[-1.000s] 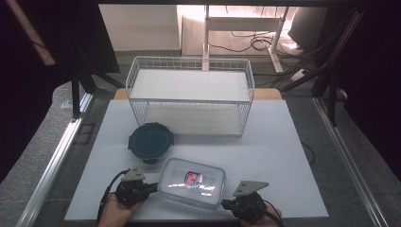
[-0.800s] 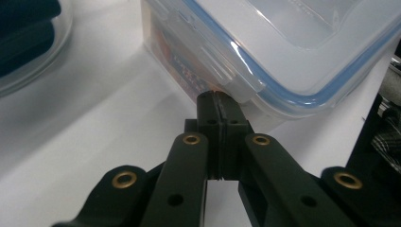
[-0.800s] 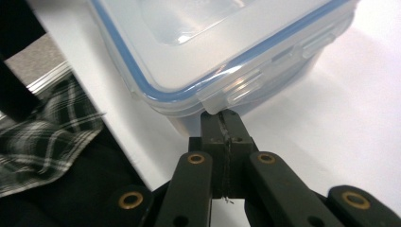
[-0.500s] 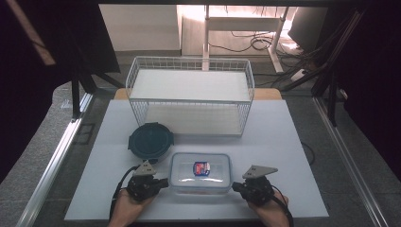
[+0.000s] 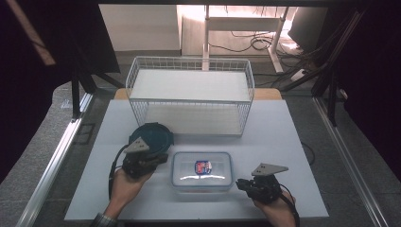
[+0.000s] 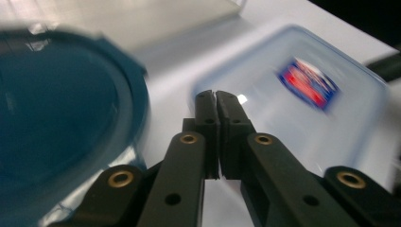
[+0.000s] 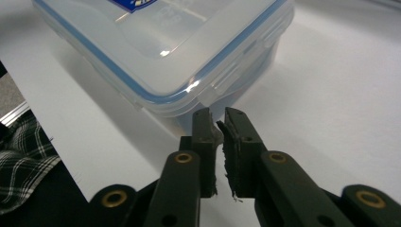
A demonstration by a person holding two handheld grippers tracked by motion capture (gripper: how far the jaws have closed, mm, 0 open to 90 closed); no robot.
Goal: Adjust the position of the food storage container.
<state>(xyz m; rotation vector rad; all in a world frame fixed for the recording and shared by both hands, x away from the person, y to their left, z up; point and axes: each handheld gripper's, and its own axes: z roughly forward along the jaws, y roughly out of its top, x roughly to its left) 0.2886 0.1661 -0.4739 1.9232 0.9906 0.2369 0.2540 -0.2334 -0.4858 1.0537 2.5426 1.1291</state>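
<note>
The clear container [image 5: 202,171] lay between the pressed-together left gripper [image 5: 158,159] and the slightly parted, just-opening right gripper [image 5: 239,183], neither holding it, probably positioned for sliding.

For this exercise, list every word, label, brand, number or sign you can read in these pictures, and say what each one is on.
No text can be read here.
Red, white and blue sticker on the lid of the clear container: lettering too small in the high view, blurred in the left gripper view, cut off in the right gripper view.
Dark blue round lid: no lettering visible.
</note>
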